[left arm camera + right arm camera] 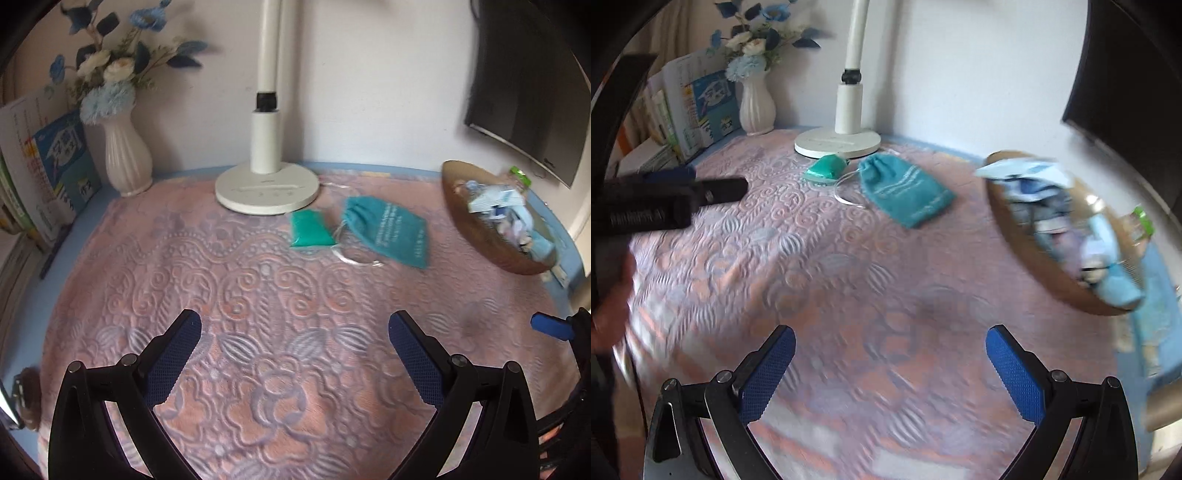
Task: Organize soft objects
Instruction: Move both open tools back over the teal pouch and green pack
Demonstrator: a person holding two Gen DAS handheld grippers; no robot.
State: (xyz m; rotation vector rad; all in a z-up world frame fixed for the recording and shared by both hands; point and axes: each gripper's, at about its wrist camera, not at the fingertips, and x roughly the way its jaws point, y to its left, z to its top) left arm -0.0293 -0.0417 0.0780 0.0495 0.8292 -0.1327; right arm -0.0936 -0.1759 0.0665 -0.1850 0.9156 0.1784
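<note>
1. a pink embossed cloth [258,295] covers the desk, with a blue edge of the desk [369,170] showing along the back by the wall.
2. at the back stands a white lamp base [266,192], with its column rising out of view; left of it is a white ribbed vase [127,158] of blue and cream flowers, and books [48,177] lean at the far left.
3. a small green packet [310,229] lies just in front of the lamp base. beside it to the right is a teal drawstring pouch [388,230], lying flat with its thin cords looped on the cloth between the two.
4. a brown bowl [476,229] at the right edge of the cloth holds a heap of pale blue and white soft things; it is blurred, so the pieces cannot be told apart.
5. a dark screen [524,92] hangs on the wall above the bowl.
6. nothing lies on the cloth between either gripper and the pouch.
7. the left gripper [295,339] hovers low over the near part of the cloth, its jaws spread wide and holding nothing.
8. the right gripper [891,354] is likewise over the near cloth, jaws wide apart and empty, aimed toward the pouch and bowl; in its view the left gripper's body shows at the left, with part of a hand [611,306] below it.
</note>
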